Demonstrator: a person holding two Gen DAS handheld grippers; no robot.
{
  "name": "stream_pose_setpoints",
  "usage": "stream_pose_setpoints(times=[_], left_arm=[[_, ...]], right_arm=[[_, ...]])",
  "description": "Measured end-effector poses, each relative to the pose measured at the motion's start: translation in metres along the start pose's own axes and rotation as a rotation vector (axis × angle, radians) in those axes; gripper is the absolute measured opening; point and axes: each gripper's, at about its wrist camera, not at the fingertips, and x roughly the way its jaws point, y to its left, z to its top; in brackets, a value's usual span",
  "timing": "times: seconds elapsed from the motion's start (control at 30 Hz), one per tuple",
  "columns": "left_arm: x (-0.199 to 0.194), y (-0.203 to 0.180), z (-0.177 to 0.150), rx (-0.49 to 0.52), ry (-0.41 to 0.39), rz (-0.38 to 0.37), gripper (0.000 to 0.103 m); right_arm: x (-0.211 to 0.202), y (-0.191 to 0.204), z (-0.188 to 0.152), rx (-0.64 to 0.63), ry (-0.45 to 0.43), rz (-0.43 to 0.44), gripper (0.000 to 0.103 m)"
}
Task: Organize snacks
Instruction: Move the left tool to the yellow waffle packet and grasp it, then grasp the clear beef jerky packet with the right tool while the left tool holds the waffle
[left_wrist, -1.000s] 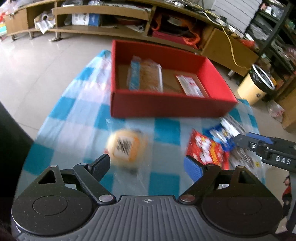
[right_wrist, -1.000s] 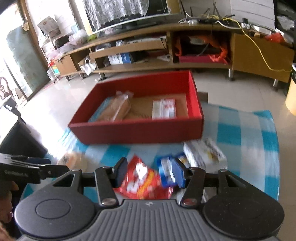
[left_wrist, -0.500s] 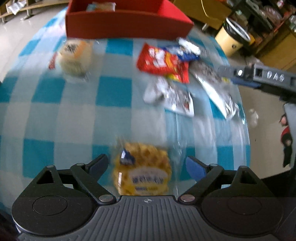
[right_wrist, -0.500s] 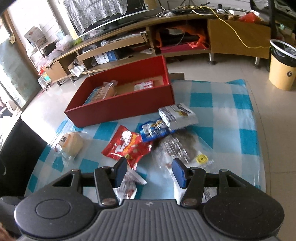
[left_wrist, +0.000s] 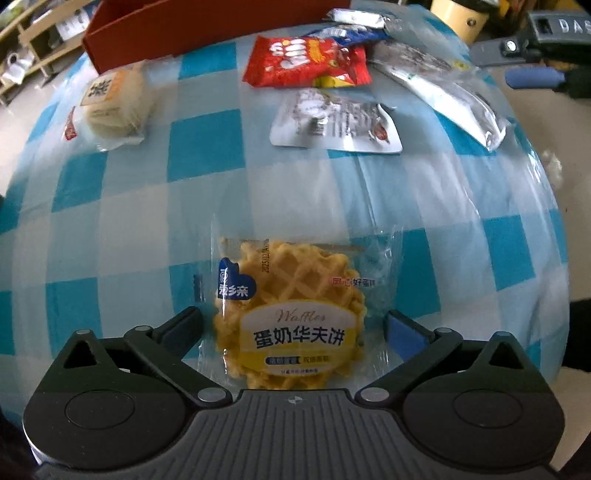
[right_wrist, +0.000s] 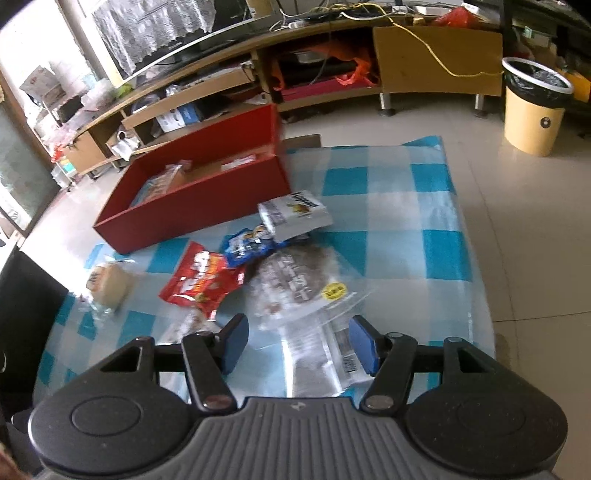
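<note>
Blue-and-white checked cloth (left_wrist: 129, 206) covers the table where the sorting goes on. Nearest the lens, the left gripper (left_wrist: 293, 328) has swung away from the red box (right_wrist: 192, 206) and dropped over a clear-wrapped waffle (left_wrist: 291, 314); its jaws have just been opening and now stand wide, one pad either side of the packet and neither pressing it. That reads as the set-up for the next pick, with the grasp itself not yet made. The right gripper (right_wrist: 299, 343) has likewise just been opening its jaws, part-way only, above the clear flat packet (right_wrist: 325, 354) at the table's near edge; it holds nothing. Farther off lie a silver pouch (left_wrist: 334, 122), a red snack bag (left_wrist: 306, 61) and a wrapped pale cake (left_wrist: 110, 101), all still outside the box. Only the right wrist view looks into the box, where a few packets already lie, and on to the television unit (right_wrist: 332, 48) and a yellow bin (right_wrist: 532, 110); only the left shows the waffle.
</note>
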Motion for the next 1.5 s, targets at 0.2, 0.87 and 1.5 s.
stream_pose_setpoints(times=[0.2, 0.87, 1.5], left_arm=[[-0.003, 0.008, -0.001, -0.02, 0.003, -0.008, 0.097], [-0.015, 0.027, 0.006, -0.102, -0.003, -0.104, 0.081], [-0.015, 0.033, 0.009, -0.12, 0.015, -0.136, 0.084]], right_arm=[[0.017, -0.009, 0.016, -0.043, 0.026, -0.012, 0.063], [0.051, 0.012, 0.068, -0.247, 0.091, 0.064, 0.083], [0.072, 0.062, 0.049, -0.296, 0.171, 0.076, 0.084]])
